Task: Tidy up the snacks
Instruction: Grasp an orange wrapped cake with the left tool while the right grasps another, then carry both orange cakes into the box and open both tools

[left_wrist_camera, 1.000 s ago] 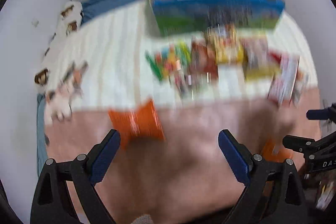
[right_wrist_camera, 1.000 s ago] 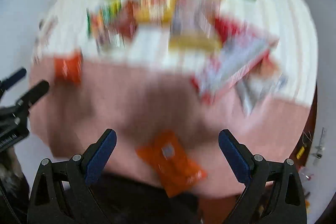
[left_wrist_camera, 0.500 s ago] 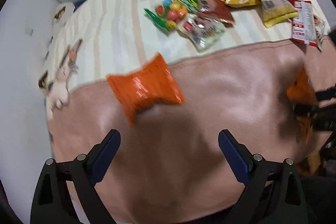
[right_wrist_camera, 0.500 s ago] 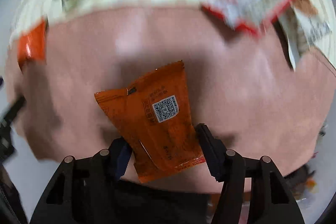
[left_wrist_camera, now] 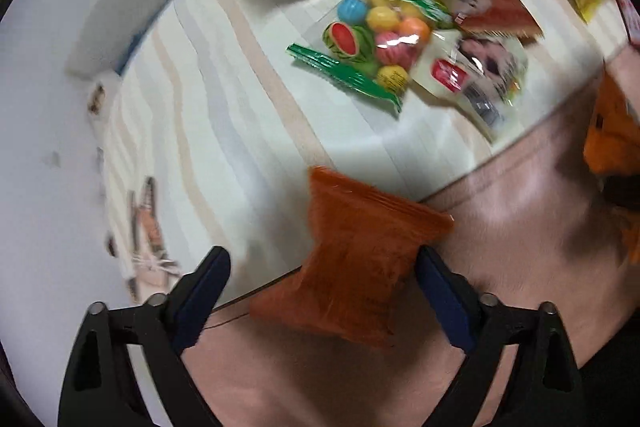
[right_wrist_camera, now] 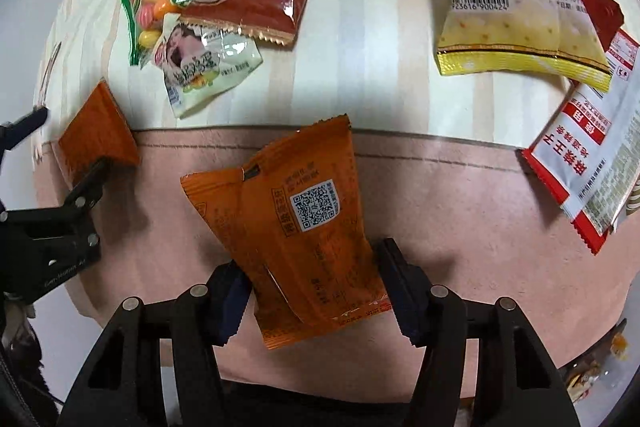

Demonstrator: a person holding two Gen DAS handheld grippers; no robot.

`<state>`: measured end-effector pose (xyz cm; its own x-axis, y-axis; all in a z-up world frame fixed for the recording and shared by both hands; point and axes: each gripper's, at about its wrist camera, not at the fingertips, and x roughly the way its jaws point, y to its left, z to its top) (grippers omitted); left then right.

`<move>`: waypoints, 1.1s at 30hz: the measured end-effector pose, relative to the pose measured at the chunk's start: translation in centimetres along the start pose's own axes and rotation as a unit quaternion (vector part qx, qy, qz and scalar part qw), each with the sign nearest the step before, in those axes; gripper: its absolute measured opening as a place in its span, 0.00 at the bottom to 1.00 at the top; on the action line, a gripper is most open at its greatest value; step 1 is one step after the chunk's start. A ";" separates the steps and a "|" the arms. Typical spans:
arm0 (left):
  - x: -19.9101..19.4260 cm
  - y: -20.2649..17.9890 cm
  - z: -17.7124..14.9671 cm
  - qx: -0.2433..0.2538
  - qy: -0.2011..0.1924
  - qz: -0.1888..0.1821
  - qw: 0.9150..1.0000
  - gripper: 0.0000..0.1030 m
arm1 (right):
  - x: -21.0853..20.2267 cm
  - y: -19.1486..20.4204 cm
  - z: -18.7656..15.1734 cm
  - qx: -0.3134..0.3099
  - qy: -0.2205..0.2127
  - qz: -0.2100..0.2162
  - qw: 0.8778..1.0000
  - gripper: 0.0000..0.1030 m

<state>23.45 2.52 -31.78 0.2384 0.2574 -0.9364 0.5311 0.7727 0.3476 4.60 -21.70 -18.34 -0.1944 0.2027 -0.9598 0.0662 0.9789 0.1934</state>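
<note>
Fingers [right_wrist_camera: 394, 281] tilted steeply down clamp orange packet [right_wrist_camera: 296, 223].

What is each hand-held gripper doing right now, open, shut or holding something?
Left hand-held gripper: jaws just closing around an orange packet, left pad not touching.
Right hand-held gripper: shut on the orange QR-code packet.

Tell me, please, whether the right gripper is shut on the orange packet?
Shut: the right gripper has both pads against the orange packet.
</note>
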 end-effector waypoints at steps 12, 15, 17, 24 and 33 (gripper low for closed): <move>2.9 5.4 -4.5 -0.308 0.080 -0.238 0.917 0.48 | -2.9 -1.8 2.1 0.027 0.010 0.062 0.998 0.69; 3.6 5.4 -5.1 -0.332 0.083 -0.248 0.907 0.49 | -2.4 -2.1 1.7 0.022 0.012 0.060 0.998 0.74; 3.8 5.5 -5.4 -0.339 0.081 -0.240 0.906 0.49 | -1.9 -2.4 1.5 0.023 0.013 0.055 0.998 0.74; -0.2 2.2 -6.6 -0.361 0.056 -0.197 0.910 0.43 | -1.0 -2.2 -0.6 -0.016 -0.033 -0.009 0.999 0.54; -8.9 0.0 -7.6 -0.385 -0.001 -0.231 0.894 0.43 | -9.2 -5.3 -1.5 -0.015 -0.075 0.073 0.994 0.45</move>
<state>15.16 4.62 -23.86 0.1404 -0.1926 -0.9712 -0.1429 0.9667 -0.2123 4.59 -28.68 -10.21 -0.0372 0.3384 -0.9403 0.0531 0.9403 0.3363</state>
